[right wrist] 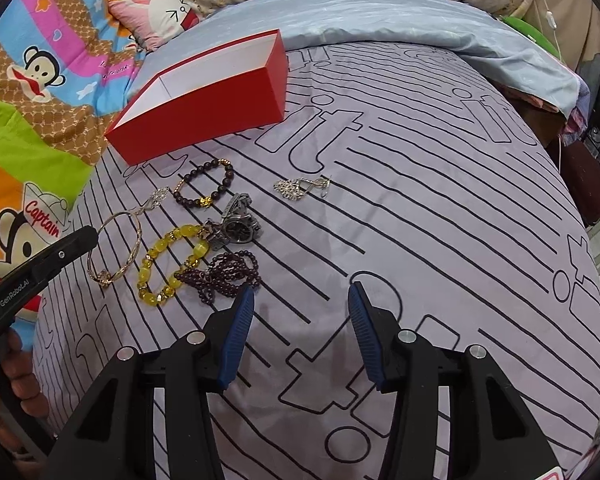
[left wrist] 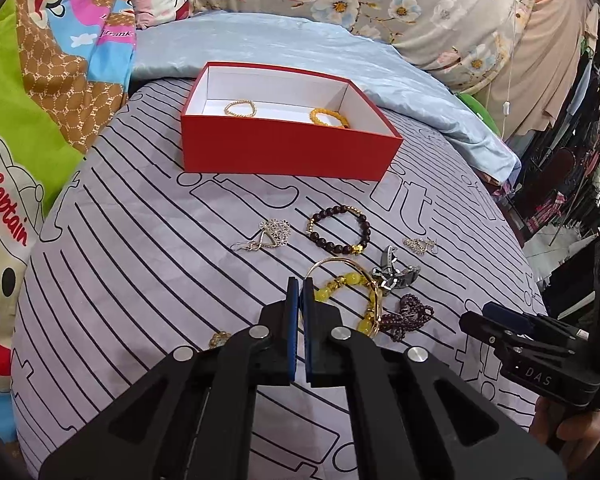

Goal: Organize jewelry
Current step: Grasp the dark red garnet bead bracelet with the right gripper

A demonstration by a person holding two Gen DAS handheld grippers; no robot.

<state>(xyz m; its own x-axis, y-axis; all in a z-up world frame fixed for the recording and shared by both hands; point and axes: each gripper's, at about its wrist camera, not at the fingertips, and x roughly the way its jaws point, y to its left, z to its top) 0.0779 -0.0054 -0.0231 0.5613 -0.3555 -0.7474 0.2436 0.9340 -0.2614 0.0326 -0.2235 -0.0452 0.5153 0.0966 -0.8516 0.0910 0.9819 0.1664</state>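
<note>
My left gripper is shut on the rim of a thin gold bangle, which tilts up off the sheet; in the right wrist view the same bangle hangs at that gripper's tip. Under it lie a yellow bead bracelet, a watch and a dark purple bead strand. A dark bead bracelet and two silver earrings lie nearer the red box, which holds a gold chain bracelet and an amber bracelet. My right gripper is open over bare sheet.
The jewelry lies on a lilac striped sheet over a rounded cushion. A blue quilt is bunched behind the box and cartoon bedding lies to the left. A small gold piece sits beside my left fingers.
</note>
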